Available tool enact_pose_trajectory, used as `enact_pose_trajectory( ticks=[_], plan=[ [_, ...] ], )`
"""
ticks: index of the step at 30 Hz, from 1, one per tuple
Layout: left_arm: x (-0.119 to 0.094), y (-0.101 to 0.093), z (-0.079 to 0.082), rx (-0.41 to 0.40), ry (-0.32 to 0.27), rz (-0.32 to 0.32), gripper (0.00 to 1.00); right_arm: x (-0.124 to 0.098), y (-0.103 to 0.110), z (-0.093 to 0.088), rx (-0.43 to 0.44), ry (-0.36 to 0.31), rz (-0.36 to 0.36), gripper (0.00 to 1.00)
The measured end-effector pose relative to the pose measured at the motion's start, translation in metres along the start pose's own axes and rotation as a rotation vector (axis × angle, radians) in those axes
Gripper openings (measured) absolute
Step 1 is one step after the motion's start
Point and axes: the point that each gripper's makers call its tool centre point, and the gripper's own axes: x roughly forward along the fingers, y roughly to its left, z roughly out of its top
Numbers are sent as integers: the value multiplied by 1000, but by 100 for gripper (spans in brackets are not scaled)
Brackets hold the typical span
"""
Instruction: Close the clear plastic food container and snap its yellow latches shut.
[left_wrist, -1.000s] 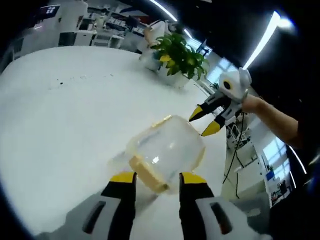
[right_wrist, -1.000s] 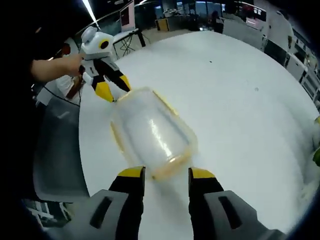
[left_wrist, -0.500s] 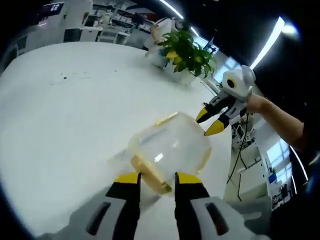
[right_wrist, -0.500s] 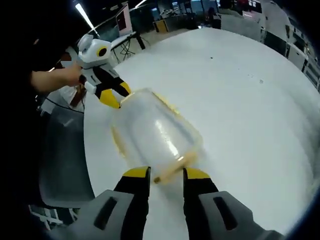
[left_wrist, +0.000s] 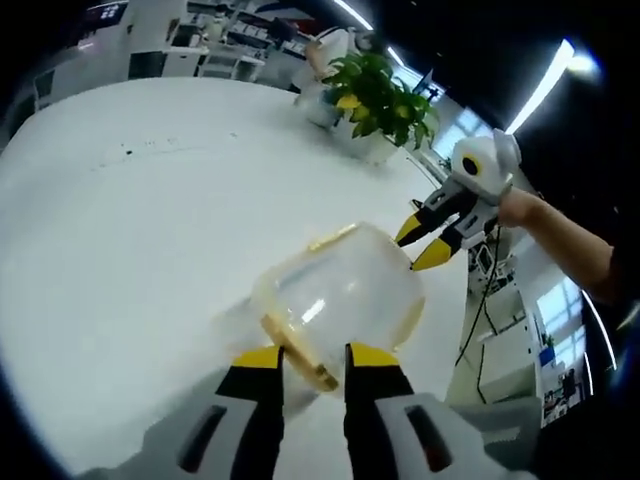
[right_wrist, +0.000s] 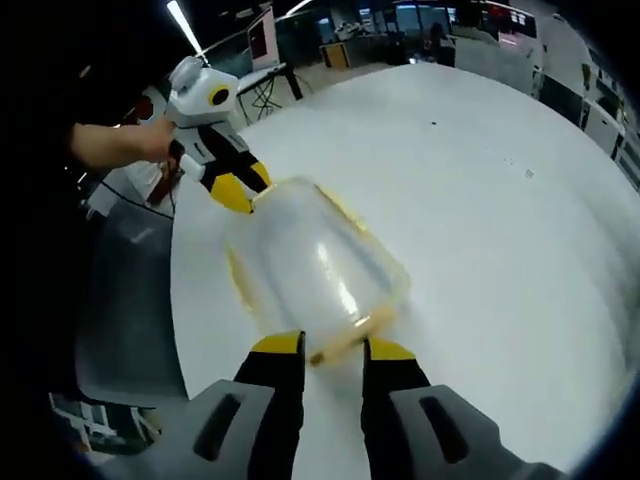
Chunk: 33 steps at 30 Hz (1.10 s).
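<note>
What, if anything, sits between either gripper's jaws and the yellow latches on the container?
Nothing visible does. The left gripper has its jaws on either side of one yellow latch of the clear container; the right gripper straddles the latch at the opposite end. The white table around it is bare.

- Food container (left_wrist: 345, 290): clear plastic, with pale yellow latches (left_wrist: 300, 350).
- Left gripper (left_wrist: 311, 362) and right gripper (right_wrist: 331, 349): black jaws tipped yellow, grey-white bodies.
- Table (left_wrist: 130, 230): white.
- Potted plant (left_wrist: 385, 95): green leaves, one seemingly yellow.
</note>
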Motion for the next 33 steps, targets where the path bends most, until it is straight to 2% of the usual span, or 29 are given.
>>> enact_pose_trajectory(
  ticks=[1,2,4,10,14,17,26,33],
  plan=[
    [0,-2,0,2,0,2,15,0,0,0,11,-1,4,14],
    [-2,-4,-1,-11,-5,-14,15,5,4,6,38,-38,26,14],
    [-5,-2,-2,-7,-1,-2,15,5,2,0,89,-37,12,14],
    [-6,1,-5,-7,-11,-10,16,5,2,-3,79,-82,-43,15],
    [-11,9,-9,-16,-12,-16,17,8,7,-3,100,-98,-50,15],
    [-18,14,-13,-25,-14,-6,18,11,11,2,121,-117,-66,15],
    [-43,39,-30,-17,14,29,19,31,36,24,105,-127,-98,16],
    [-66,61,-41,-19,53,51,19,48,53,42,98,-111,-99,16]
  ],
)
